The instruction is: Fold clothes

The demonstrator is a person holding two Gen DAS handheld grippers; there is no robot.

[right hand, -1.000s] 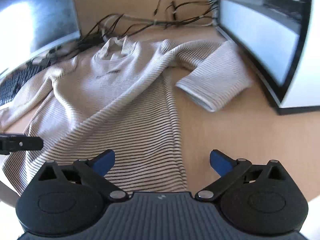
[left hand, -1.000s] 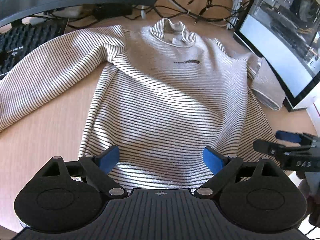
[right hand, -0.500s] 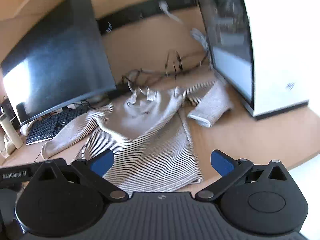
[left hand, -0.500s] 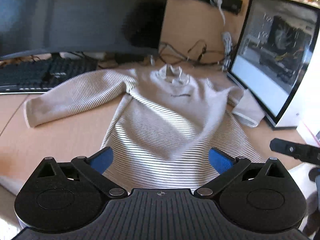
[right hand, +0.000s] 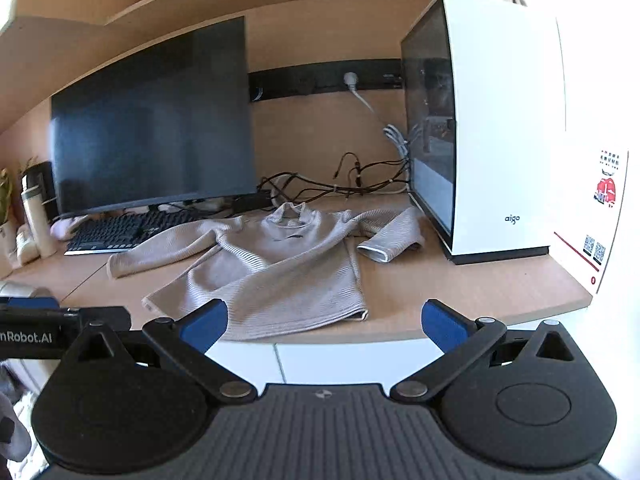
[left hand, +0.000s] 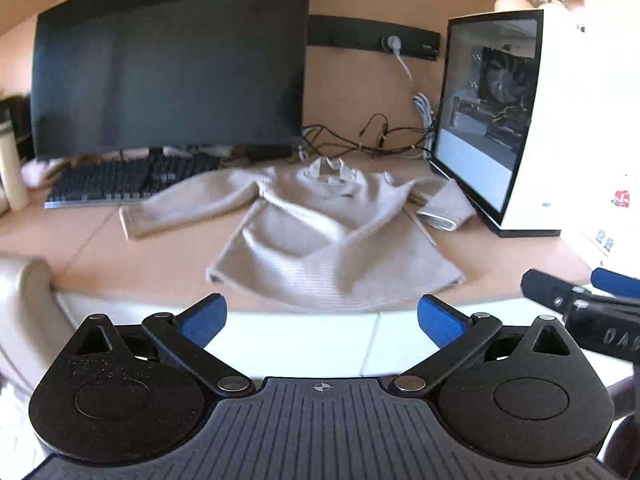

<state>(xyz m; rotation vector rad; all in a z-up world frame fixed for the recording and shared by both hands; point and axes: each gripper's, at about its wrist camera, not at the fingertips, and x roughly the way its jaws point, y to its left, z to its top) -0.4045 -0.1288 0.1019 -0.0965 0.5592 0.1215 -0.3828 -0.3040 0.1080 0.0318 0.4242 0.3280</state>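
Note:
A striped beige long-sleeved sweater [left hand: 328, 236] lies face up on the wooden desk [left hand: 132, 260], collar toward the back, its hem at the front edge. One sleeve stretches left toward the keyboard; the other is bent by the white PC case. It also shows in the right wrist view [right hand: 276, 272]. My left gripper [left hand: 322, 316] is open and empty, held back from the desk edge. My right gripper [right hand: 322, 320] is open and empty, also off the desk front. Each gripper shows at the edge of the other's view.
A black monitor [left hand: 168, 76] and keyboard [left hand: 128, 180] stand at the back left. A white PC case [right hand: 492, 140] stands at the right, with cables [right hand: 340, 184] behind the sweater. A bottle [left hand: 12, 160] stands far left. White cabinet fronts [right hand: 344, 360] sit below the desk edge.
Both grippers have pulled back and away from the sweater, from over its hem to beyond the desk's front edge. Both stayed open. The sweater has not moved.

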